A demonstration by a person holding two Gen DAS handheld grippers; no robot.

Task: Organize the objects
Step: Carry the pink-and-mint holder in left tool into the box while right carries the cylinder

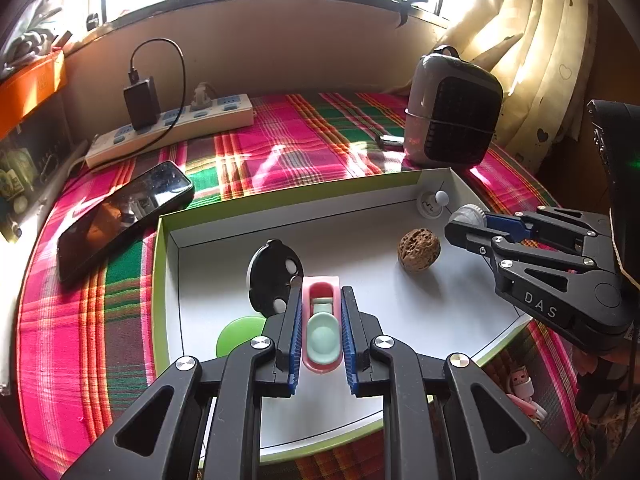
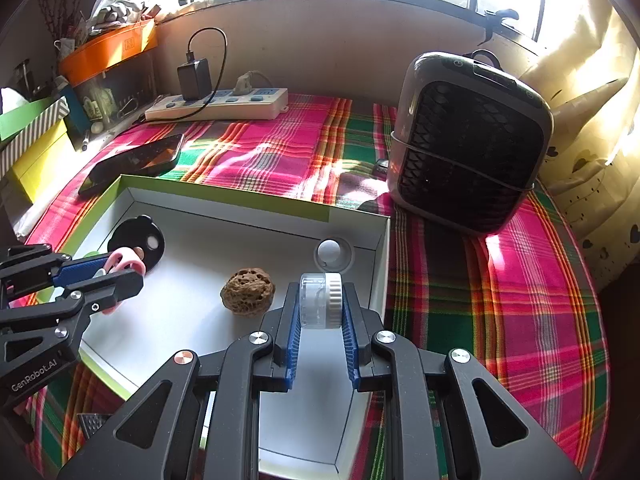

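Observation:
My left gripper (image 1: 321, 320) is shut on a small pink case with a mint-green insert (image 1: 321, 328), held over the white tray (image 1: 440, 304). My right gripper (image 2: 321, 308) is shut on a small clear jar with a white ribbed cap (image 2: 321, 300), above the tray's right side (image 2: 380, 276). In the tray lie a brown walnut (image 1: 419, 249) (image 2: 247, 290), a black disc with white dots (image 1: 274, 276) (image 2: 136, 242), a green round lid (image 1: 240, 334) and a white ball on a round base (image 1: 434, 202) (image 2: 332, 252). Each view shows the other gripper: the right (image 1: 466, 220), the left (image 2: 128, 268).
The green-edged tray sits on a pink and green plaid cloth (image 2: 500, 280). A black phone (image 1: 120, 216) lies left of it, a power strip (image 1: 172, 128) with a charger at the back, and a grey heater (image 2: 468, 144) at the right. Boxes (image 2: 36, 148) stand at far left.

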